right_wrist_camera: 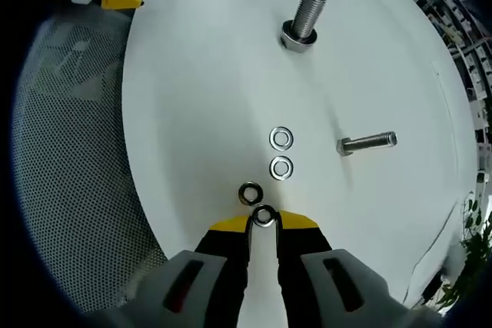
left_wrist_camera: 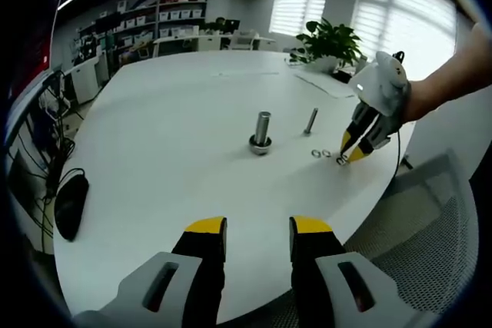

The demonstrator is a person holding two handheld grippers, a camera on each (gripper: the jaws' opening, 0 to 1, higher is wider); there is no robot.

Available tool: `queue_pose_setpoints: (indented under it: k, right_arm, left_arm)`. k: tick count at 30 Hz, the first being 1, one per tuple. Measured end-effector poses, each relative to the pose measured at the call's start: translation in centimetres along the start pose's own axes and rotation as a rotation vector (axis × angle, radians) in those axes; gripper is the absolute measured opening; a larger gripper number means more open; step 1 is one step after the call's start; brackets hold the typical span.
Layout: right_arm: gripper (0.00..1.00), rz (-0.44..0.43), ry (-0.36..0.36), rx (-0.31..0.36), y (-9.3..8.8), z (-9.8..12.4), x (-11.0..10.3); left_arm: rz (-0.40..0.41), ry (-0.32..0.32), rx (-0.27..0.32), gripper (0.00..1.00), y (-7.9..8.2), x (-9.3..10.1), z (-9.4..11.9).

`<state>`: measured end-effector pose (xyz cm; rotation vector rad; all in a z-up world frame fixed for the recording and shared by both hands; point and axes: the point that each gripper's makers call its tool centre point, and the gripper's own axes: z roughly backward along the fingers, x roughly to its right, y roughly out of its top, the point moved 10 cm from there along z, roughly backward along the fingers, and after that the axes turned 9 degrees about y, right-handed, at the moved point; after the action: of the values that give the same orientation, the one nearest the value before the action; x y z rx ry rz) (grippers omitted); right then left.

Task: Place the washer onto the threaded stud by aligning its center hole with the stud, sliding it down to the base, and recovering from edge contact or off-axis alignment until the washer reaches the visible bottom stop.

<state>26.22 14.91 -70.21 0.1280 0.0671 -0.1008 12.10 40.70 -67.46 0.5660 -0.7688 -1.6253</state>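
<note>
On the white table I count four small rings in the right gripper view. Two flat washers lie one under the other in the middle of the frame, close but not touching. Below them is a darker ring, maybe a nut, I cannot tell. The fourth ring sits just beside it, between the tips of the right gripper.

There are two threaded parts. One stud stands upright at the top centre of the right gripper view, with a collar at its base. One bolt stands at the right of the two washers and is well apart from the stud.

The right gripper has its jaws almost closed, with only a narrow gap, and the fourth ring is pinched between the yellow tips at the table surface. In the left gripper view this gripper appears at the right side, tips down on the table.

The left gripper, at the bottom of the left gripper view, has its jaws apart with a clear gap and holds nothing.
</note>
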Motion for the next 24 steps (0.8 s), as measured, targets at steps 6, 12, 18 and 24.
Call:
queue_pose_setpoints:
  k: [6,12,18,24]
  right_arm:
    - [0.15,0.004,-0.014,0.004,-0.06,-0.13,-0.09]
    - [0.15,0.0,-0.011,0.02,-0.28,-0.08,-0.04]
    - [0.15,-0.01,-0.009,0.017,-0.25,-0.11,0.05]
    - [0.15,-0.005,-0.007,0.034,-0.47,0.03,0.08]
  left_arm:
    - [-0.005,-0.001,-0.007,0.31,-0.05,0.05,-0.09]
    - [-0.008,-0.002,-0.01,0.31,-0.03,0.11,-0.1]
    - [-0.006,-0.002,-0.002,0.31,0.02,0.11,-0.02]
    - [-0.017,0.0,-0.004,0.31,0.05,0.18,-0.06]
